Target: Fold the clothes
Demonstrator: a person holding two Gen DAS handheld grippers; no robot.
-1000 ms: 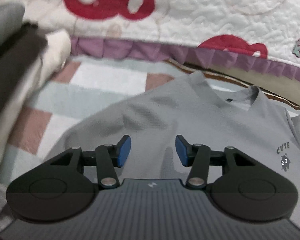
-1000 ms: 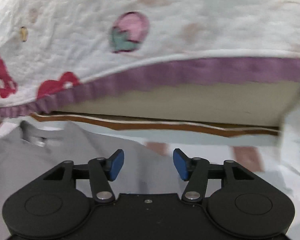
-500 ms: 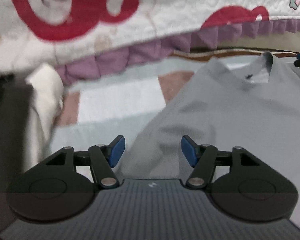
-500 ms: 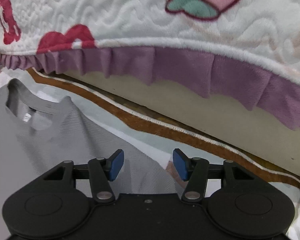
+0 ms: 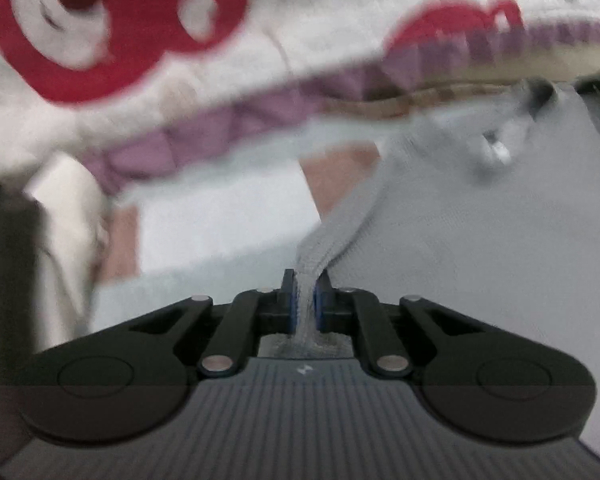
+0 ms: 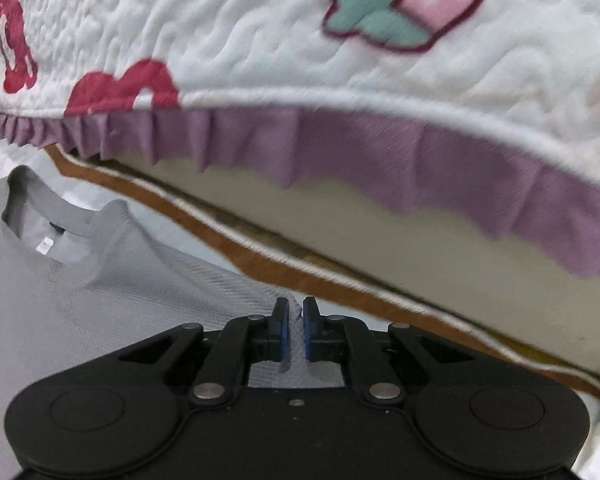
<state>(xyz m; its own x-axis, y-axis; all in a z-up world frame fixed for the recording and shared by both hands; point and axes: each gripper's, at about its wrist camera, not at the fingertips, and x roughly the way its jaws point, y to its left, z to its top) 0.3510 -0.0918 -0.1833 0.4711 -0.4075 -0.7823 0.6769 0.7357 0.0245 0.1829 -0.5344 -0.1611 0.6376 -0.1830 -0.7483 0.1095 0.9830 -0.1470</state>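
A grey shirt (image 5: 480, 260) lies flat on a checked sheet, its collar (image 6: 52, 216) toward the quilt. In the left wrist view my left gripper (image 5: 305, 300) is closing its jaws on a ridge of the shirt's edge, and the blue pads press the fabric between them. In the right wrist view the grey shirt (image 6: 100, 300) spreads to the left. My right gripper (image 6: 296, 328) is closing its jaws on the shoulder edge, with a small pinch of fabric between the pads. The left wrist picture is blurred.
A white quilt (image 6: 340, 60) with red and strawberry prints and a purple frill (image 6: 380, 148) hangs over the far side, above a cream mattress edge with a brown trim (image 6: 300, 276). A pile of dark and cream clothes (image 5: 60, 240) sits left. The checked sheet (image 5: 220, 216) lies under the shirt.
Both grippers stood open over the shirt before; now each has shut on a pinch of its fabric. The left view has swung left along the shirt's edge.
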